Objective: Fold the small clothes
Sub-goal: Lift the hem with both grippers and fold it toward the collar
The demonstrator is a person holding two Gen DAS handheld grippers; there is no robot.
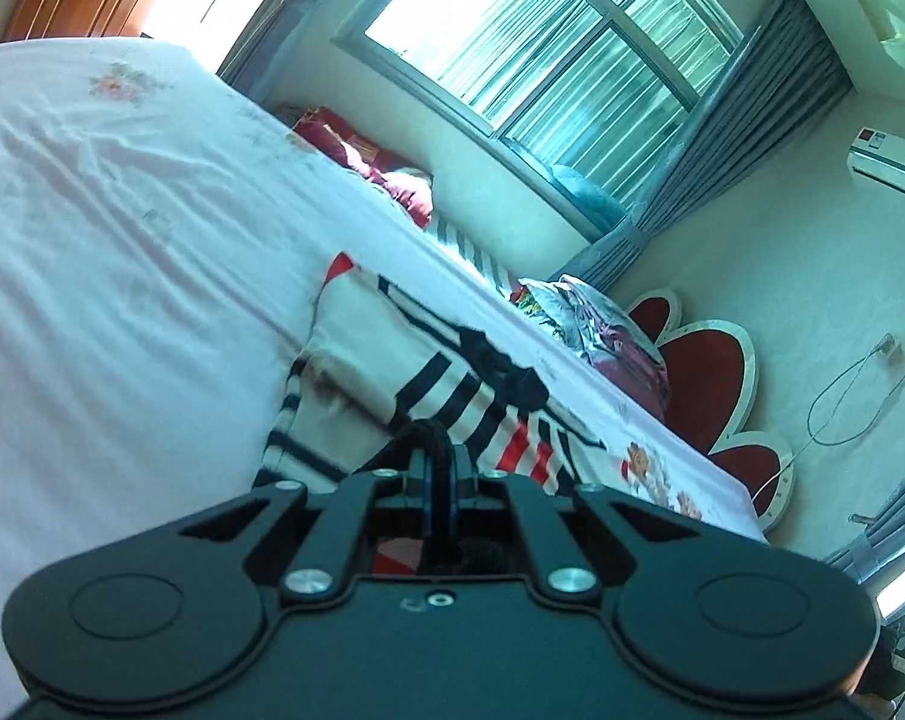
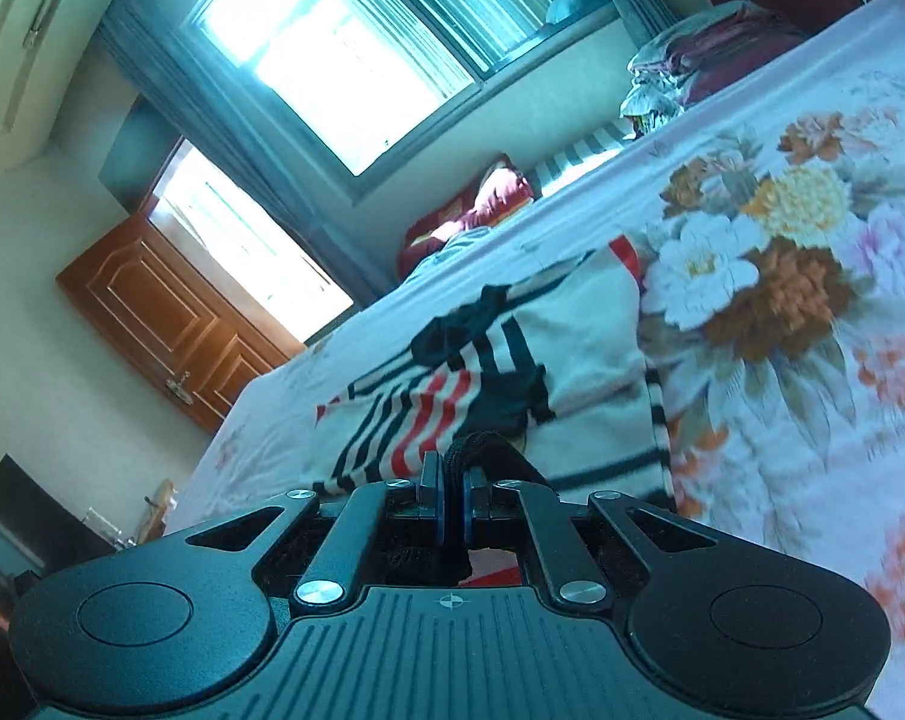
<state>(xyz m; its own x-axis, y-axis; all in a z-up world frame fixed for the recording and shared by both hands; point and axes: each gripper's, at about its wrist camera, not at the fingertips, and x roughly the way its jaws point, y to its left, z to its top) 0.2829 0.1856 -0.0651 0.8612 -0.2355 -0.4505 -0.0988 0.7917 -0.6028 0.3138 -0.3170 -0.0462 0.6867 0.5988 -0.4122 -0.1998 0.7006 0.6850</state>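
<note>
A heap of folded maroon and grey bedding (image 1: 608,330) sat at the far edge of the bed near the scalloped red headboard with its pale trim (image 1: 716,384), and a dark red cushion (image 1: 368,162) lay further along the same edge below the window; none of it stood between the grippers and the garment, which lay on open sheet; the small white garment with black and red stripes and a black knitted hem (image 1: 428,372) was spread on the bed just ahead of both tools, its near edge lifted off the sheet; the left gripper (image 1: 442,468) was clenched on a bunch of the black hem, which stuck up between its closed fingers; the right gripper (image 2: 454,480) was likewise pinched tight on a fold of the same black edge (a loop of the knit bulged out above its blue pads (image 2: 469,501)), the striped cloth running away from it toward the middle of the bed; the surface was a white bed sheet printed with large orange, white and pink flowers (image 2: 764,276), creased and faintly pink in the left view; around it stood a wide sliding window with grey-blue curtains (image 1: 548,54), a brown panelled wooden door (image 2: 170,312), a white wall-mounted air conditioner (image 1: 893,165) and a thin cable hanging down the pale wall (image 1: 854,402).
</note>
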